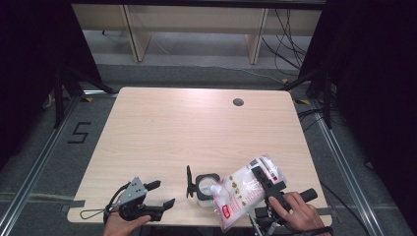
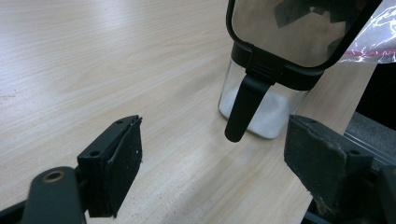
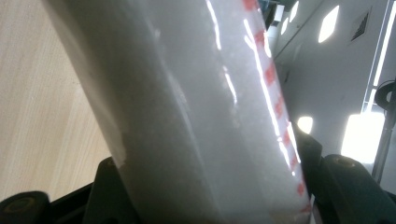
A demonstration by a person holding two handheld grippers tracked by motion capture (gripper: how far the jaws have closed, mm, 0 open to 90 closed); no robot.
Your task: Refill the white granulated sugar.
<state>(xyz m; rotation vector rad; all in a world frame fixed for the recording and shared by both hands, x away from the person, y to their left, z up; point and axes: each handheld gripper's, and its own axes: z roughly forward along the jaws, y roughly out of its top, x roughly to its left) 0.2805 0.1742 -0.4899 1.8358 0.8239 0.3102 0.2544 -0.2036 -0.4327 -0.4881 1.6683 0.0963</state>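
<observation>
High view looks down the table (image 1: pixel 162 128); both gripper views sit close, left sharing the jar (image 2: pixel 261 100) (image 1: pixel 205 189)

Pale wood-grain desk (image 1: pixel 162 132), rounded corners, round cable hole (image 1: pixel 238 102) at about 1 o'clock. Grey carpeted floor (image 1: pixel 196 73) all round. Metal floor rails (image 1: pixel 37 169) flank the desk at 9 and 3 o'clock; a black "5" (image 1: pixel 79 132) marked on the floor at 9 o'clock. Light wooden furniture legs (image 1: pixel 137 37) at 12 o'clock. Black curtains (image 1: pixel 34 54) both sides. Loose cables (image 1: pixel 290 46) at 1 o'clock. Even overhead light.
</observation>
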